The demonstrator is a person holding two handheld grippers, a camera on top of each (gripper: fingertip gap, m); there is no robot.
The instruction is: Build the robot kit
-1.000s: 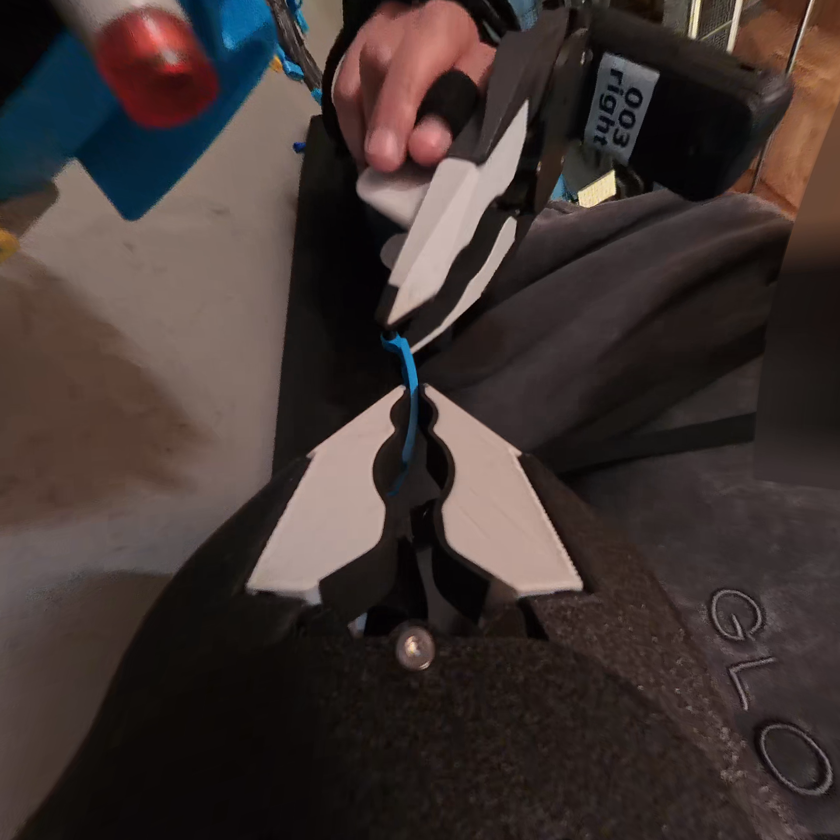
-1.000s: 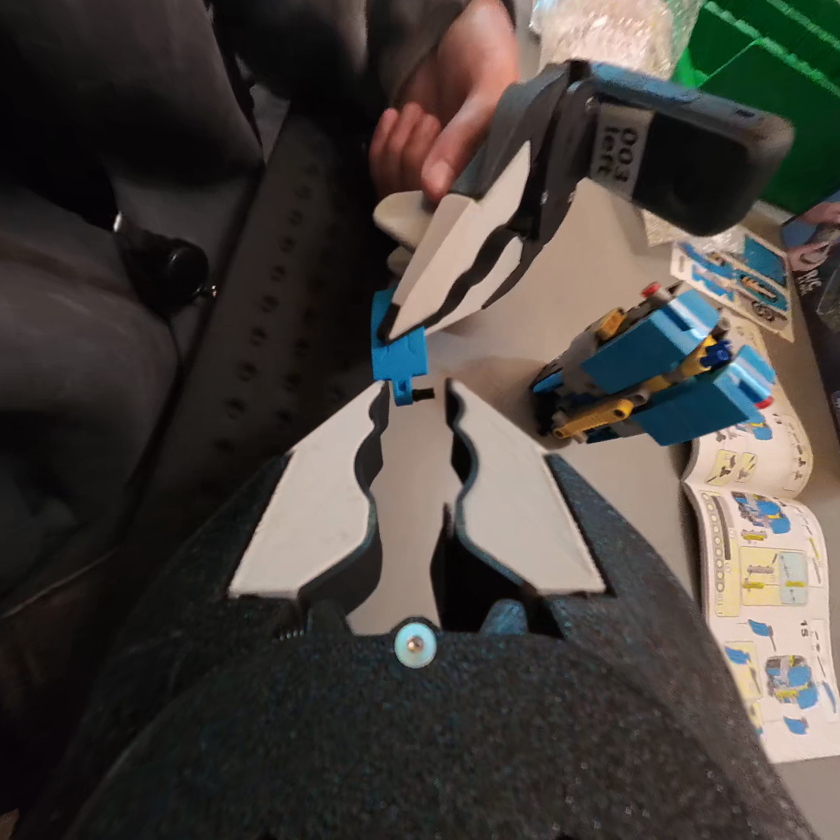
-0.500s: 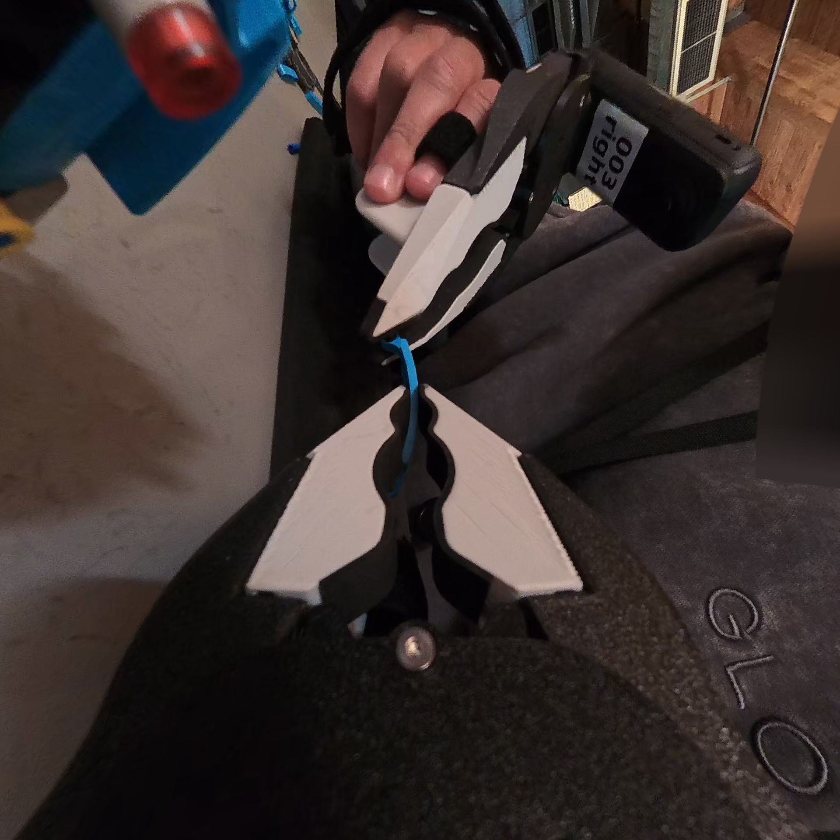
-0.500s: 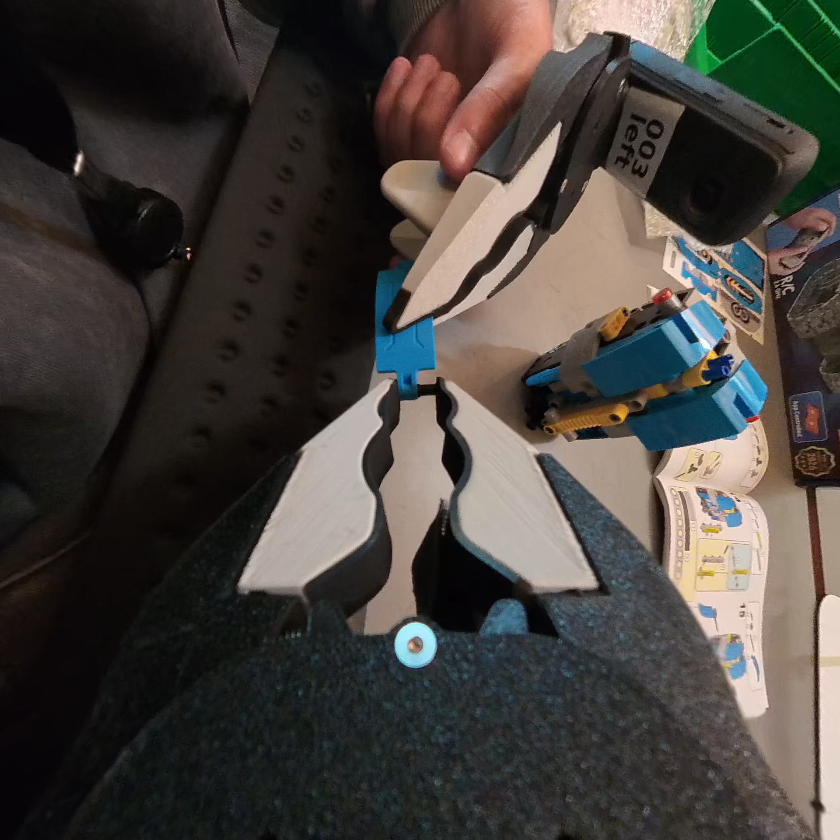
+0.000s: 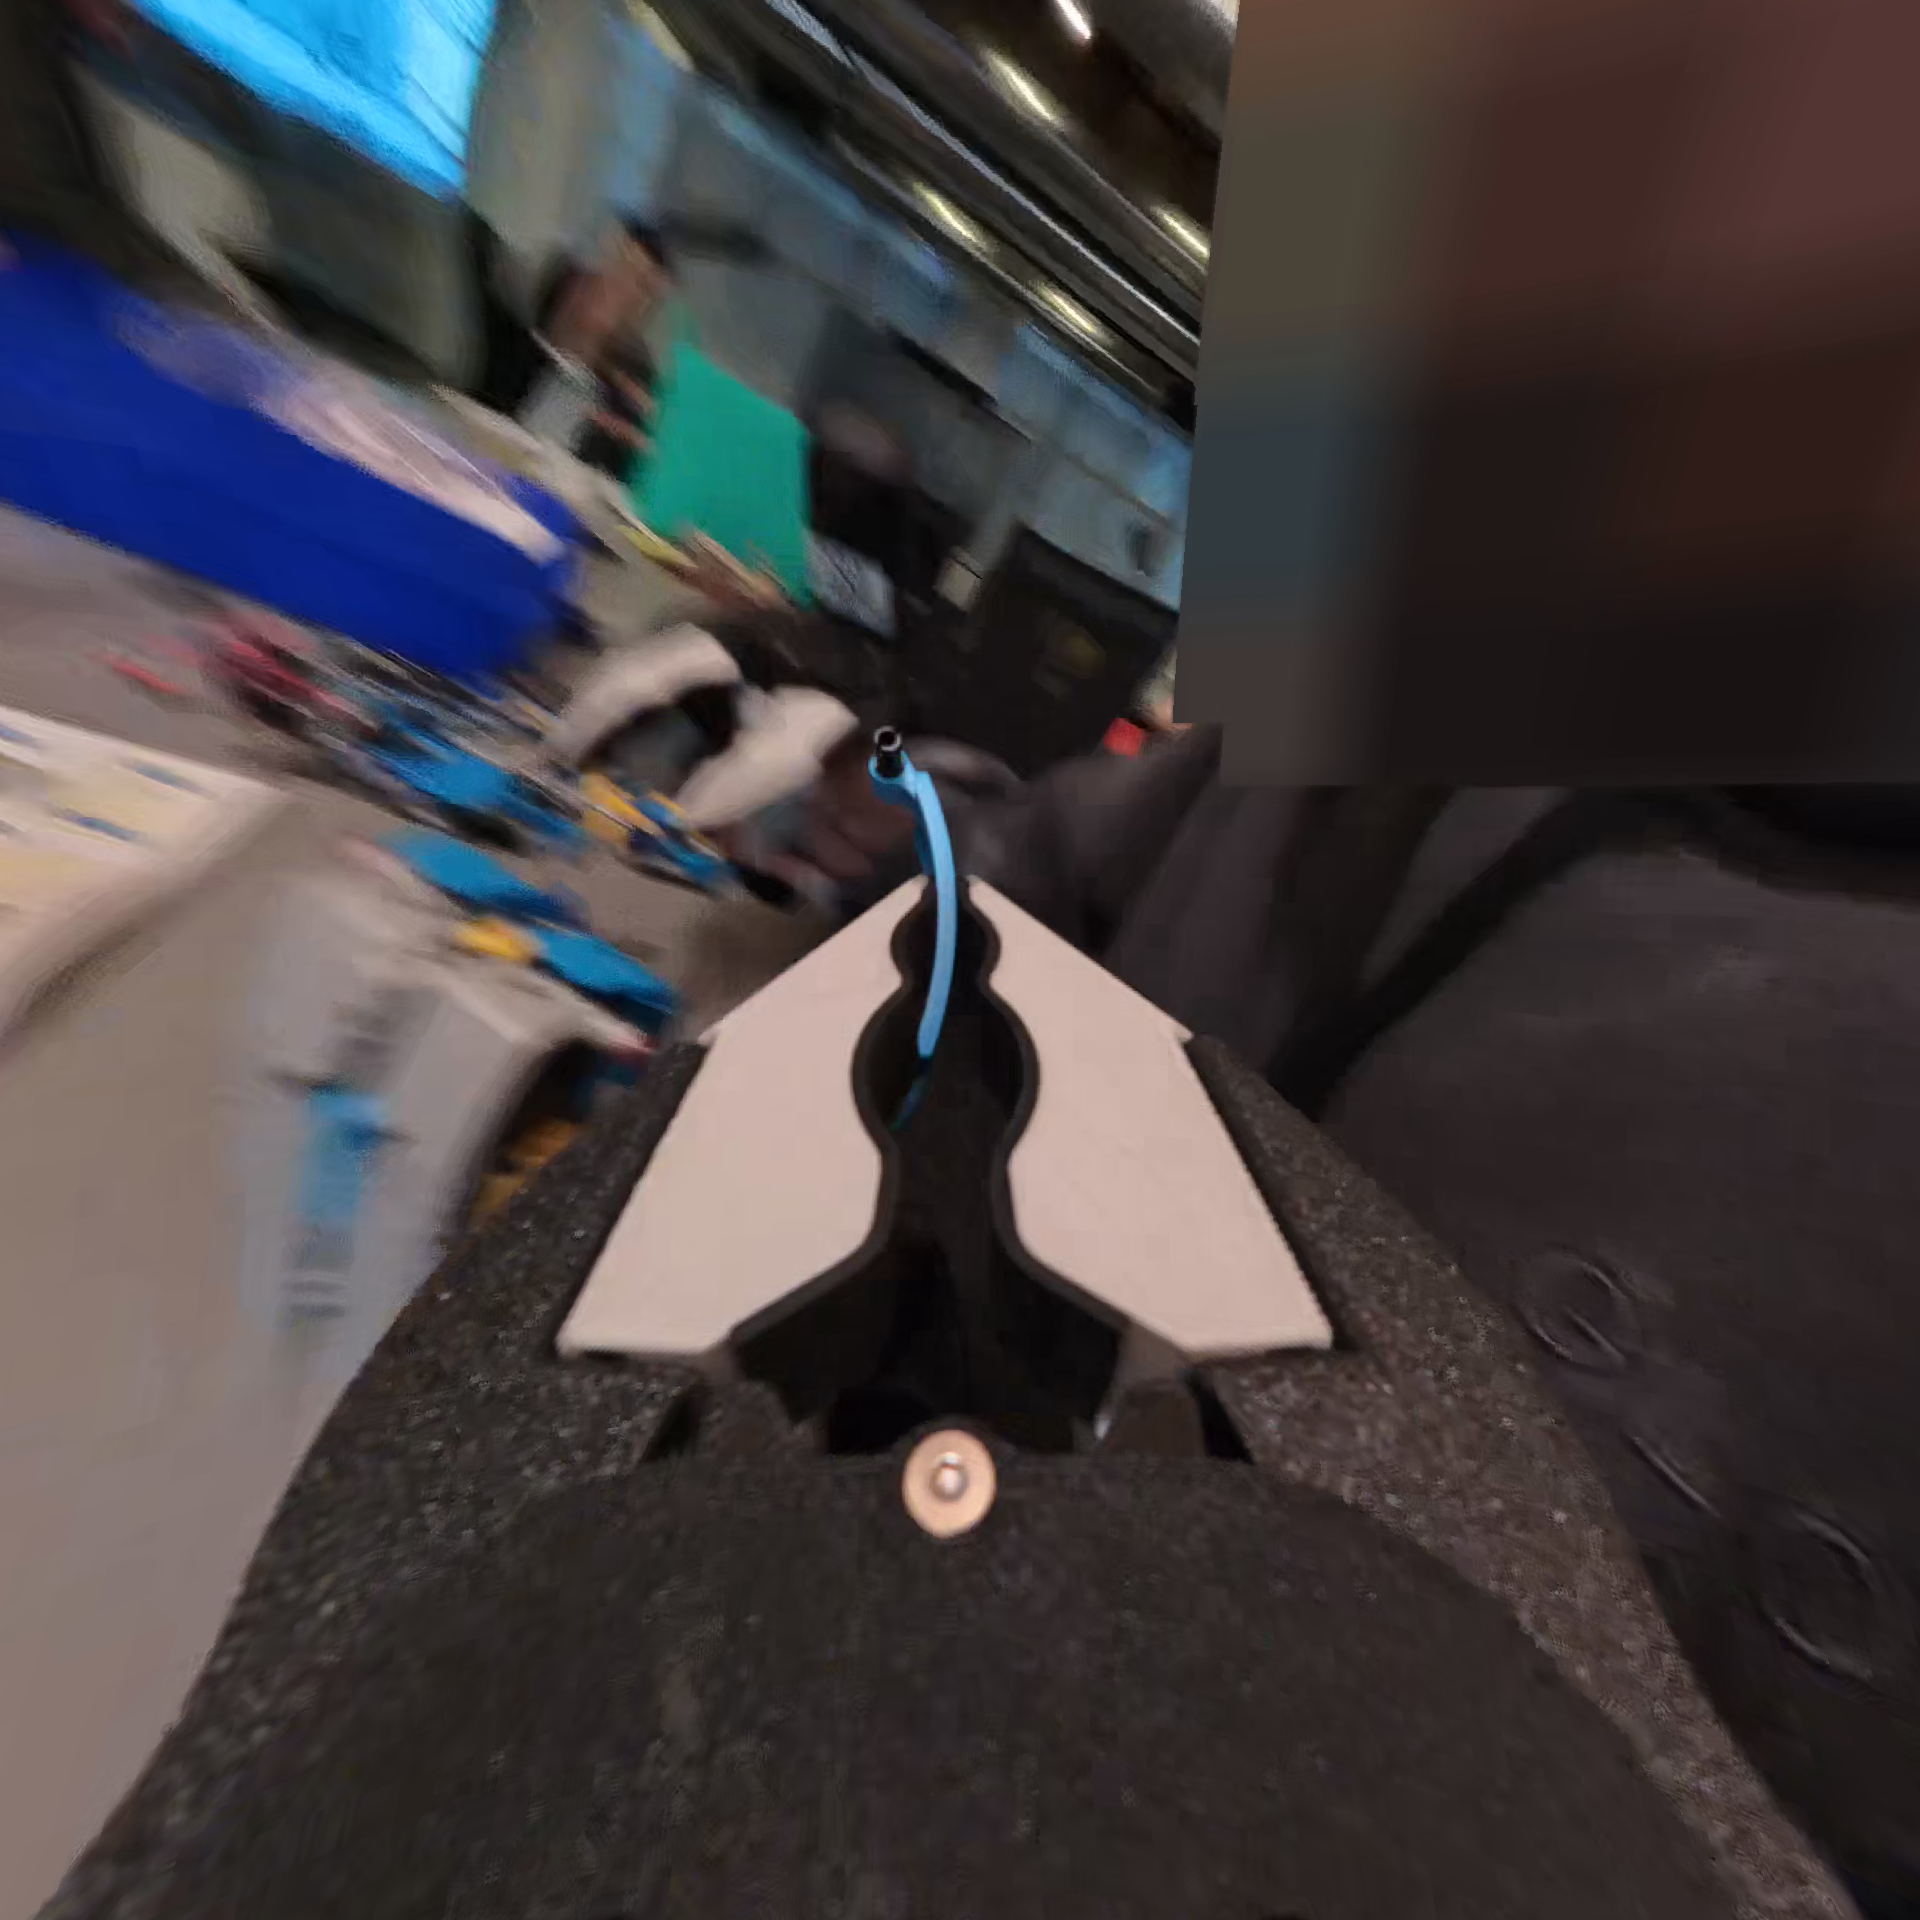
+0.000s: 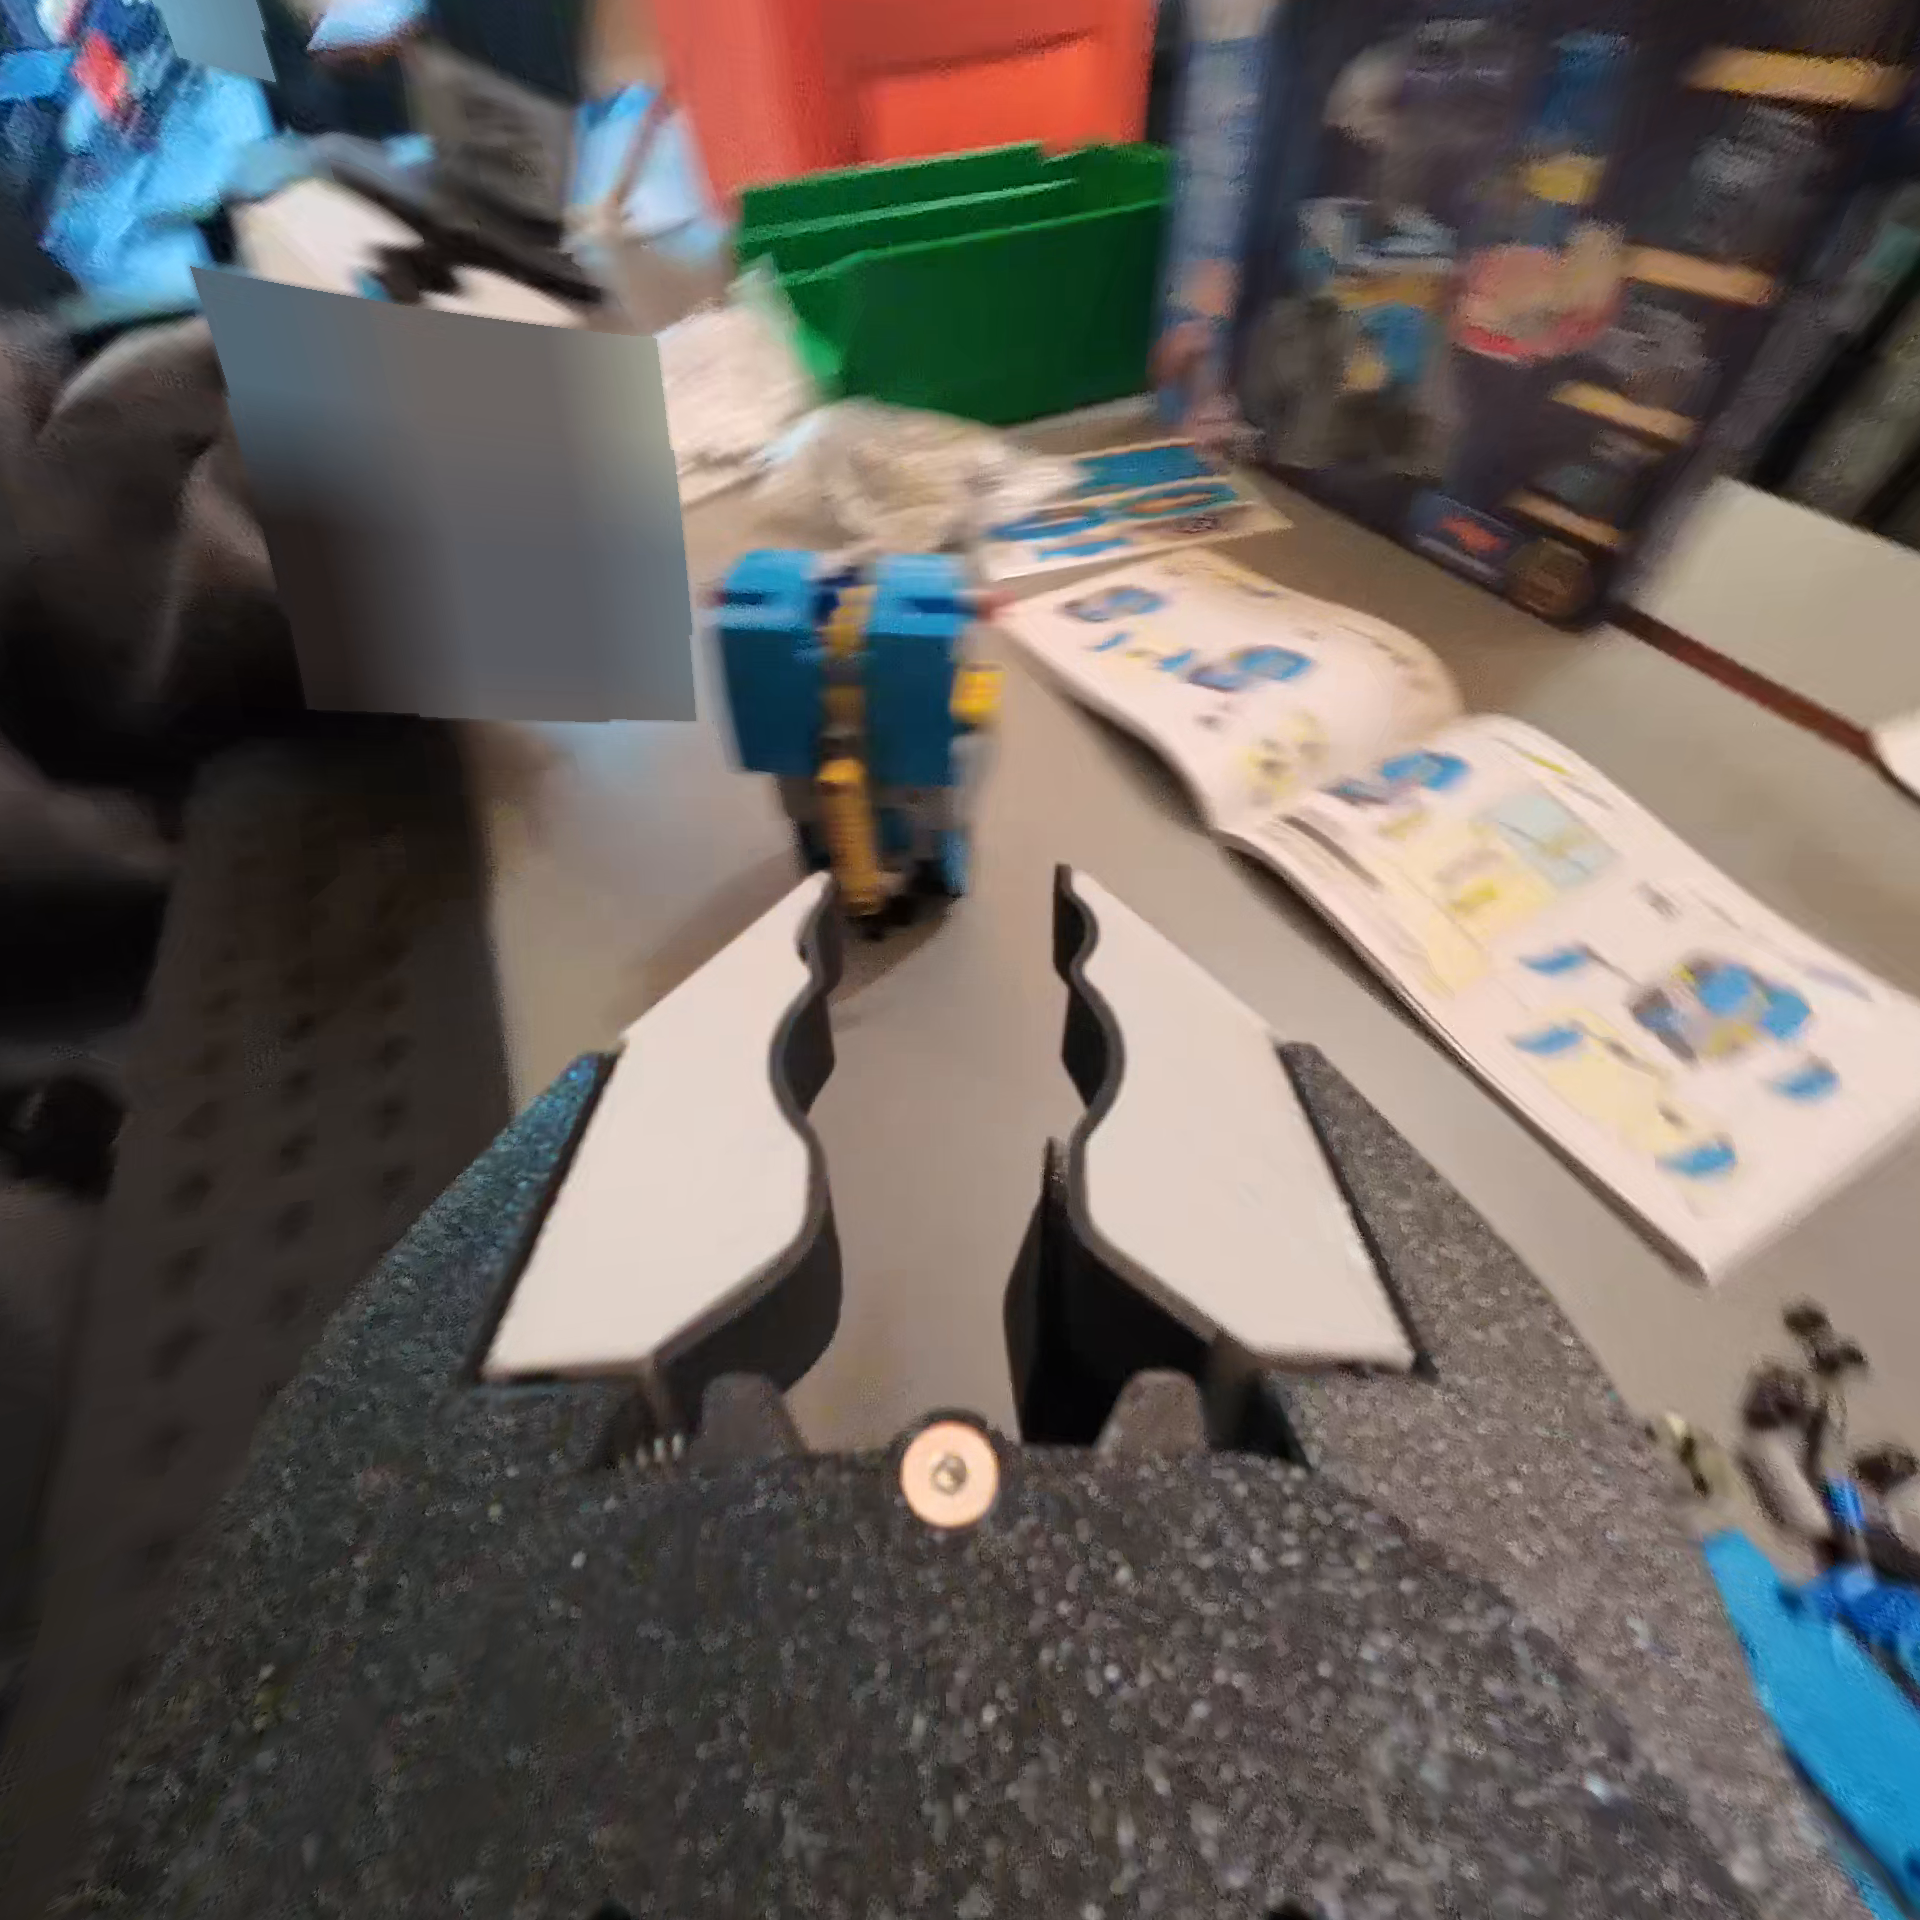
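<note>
Nearest you in the left wrist view, your left gripper [image 5: 943,894] is closed down on a thin curved blue piece [image 5: 938,914]; the piece runs up between the tips and stands out beyond them, bending left to a small black pin [image 5: 886,742] at its far end; it looks light and stiff, a slim plastic part that could twist or slip in so narrow a pinch, and the flat of the blade just beyond the tips looks the surest place to grip; the pin end looks too small to bear much force. To the right lies dark cloth [image 5: 1558,1039]; to the left and beyond, blue and yellow pieces sit on the pale surface [image 5: 156,1299], too blurred to name further.

In the right wrist view, your right gripper [image 6: 940,894] stands well open and holds nothing; just past its left tip, on the grey surface [image 6: 935,1091], stands a blue and yellow brick model [image 6: 847,686], near but not touching as far as you can tell; it looks light and knobbly, likely to shed parts if squeezed hard, so its broad blue sides seem the better hold. At near right lie small black and blue loose parts [image 6: 1808,1455]; right of the model an open instruction booklet [image 6: 1455,862] lies flat; farther off stand a green bin [image 6: 966,281] and a dark printed box [image 6: 1538,281].
</note>
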